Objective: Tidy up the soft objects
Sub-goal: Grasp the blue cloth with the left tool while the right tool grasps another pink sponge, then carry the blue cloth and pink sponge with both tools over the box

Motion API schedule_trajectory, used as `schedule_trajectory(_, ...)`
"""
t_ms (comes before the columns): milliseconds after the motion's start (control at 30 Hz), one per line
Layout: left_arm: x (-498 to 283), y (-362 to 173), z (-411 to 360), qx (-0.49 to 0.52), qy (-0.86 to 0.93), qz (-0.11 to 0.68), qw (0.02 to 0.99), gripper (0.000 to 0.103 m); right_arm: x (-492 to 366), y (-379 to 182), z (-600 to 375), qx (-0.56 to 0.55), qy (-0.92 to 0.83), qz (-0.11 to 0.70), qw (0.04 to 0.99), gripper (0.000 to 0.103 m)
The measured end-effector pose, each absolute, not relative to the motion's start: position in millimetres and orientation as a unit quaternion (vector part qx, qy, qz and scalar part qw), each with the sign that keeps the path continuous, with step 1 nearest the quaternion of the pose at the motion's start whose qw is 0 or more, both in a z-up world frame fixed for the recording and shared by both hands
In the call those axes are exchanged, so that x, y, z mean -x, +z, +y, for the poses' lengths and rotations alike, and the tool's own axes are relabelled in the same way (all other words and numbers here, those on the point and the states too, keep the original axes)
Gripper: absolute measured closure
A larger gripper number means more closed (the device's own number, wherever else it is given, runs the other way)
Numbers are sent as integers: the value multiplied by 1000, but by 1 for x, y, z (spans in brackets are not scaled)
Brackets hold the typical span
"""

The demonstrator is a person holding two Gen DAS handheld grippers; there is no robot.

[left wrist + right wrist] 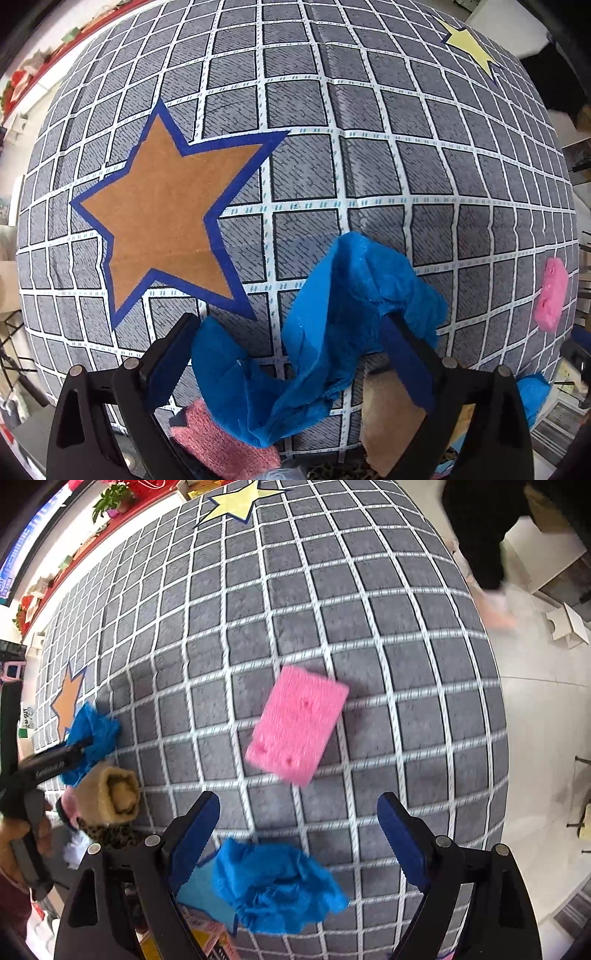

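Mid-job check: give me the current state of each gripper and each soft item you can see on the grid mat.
Left gripper: open, astride a crumpled blue plastic cover.
Right gripper: open, nothing between its pads.
Second crumpled blue plastic cover: lying loose on the mat under the right gripper.
Pink rectangular sponge: flat on the grey grid mat, ungripped.
Tan rolled sock: rolled up, at the mat's edge.

I see rug [303, 173]: grey woven cloth, matt, short rough pile. Centre of right wrist view, pink sponge [297, 725]: porous foam, matt, pitted. Blue shoe cover [332, 332], lower centre of left wrist view: thin crinkled non-woven fabric. My gripper fingers [192, 834]: black matt plastic, blue ridged pads. Lower left, tan rolled sock [118, 794]: knit, fuzzy.
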State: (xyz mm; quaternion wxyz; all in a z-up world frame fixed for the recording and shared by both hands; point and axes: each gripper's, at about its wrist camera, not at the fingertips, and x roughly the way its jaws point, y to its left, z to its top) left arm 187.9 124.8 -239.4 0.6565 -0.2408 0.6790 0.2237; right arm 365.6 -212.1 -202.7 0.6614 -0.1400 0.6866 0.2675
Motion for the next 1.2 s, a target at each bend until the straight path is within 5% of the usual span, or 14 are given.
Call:
schedule_trajectory(200, -197, -237, 125, 237, 230, 673, 661, 4, -425, -226, -193, 74, 211, 731, 645, 15)
schedule_trajectory(367, -202, -235, 116, 236, 229, 671, 664, 7, -437, -240, -176, 139, 212, 707, 661, 14)
schedule_trajectory(400, -207, -239, 114, 236, 225, 669, 668, 16, -427, -241, -170, 164, 219, 699, 661, 15)
schedule_trajectory(433, -210, -236, 111, 228, 226, 667, 673, 38, -420, -241, -164, 181, 223, 692, 663, 22)
schedule_trajectory(467, -218, -237, 107, 212, 227, 669, 675, 48, -418, -236, -164, 187, 235, 680, 669, 45)
schedule_trajectory(500, -222, -235, 103, 215, 210, 670, 679, 80, -418, -231, -165, 192, 239, 673, 673, 50)
schedule_trajectory(533, -223, -234, 102, 218, 204, 672, 678, 93, -419, -230, -167, 192, 240, 676, 670, 51)
schedule_trajectory(1200, -210, -86, 3, 174, 88, 566, 801, 93, -339, -101, -305, 36, 236, 665, 707, 50)
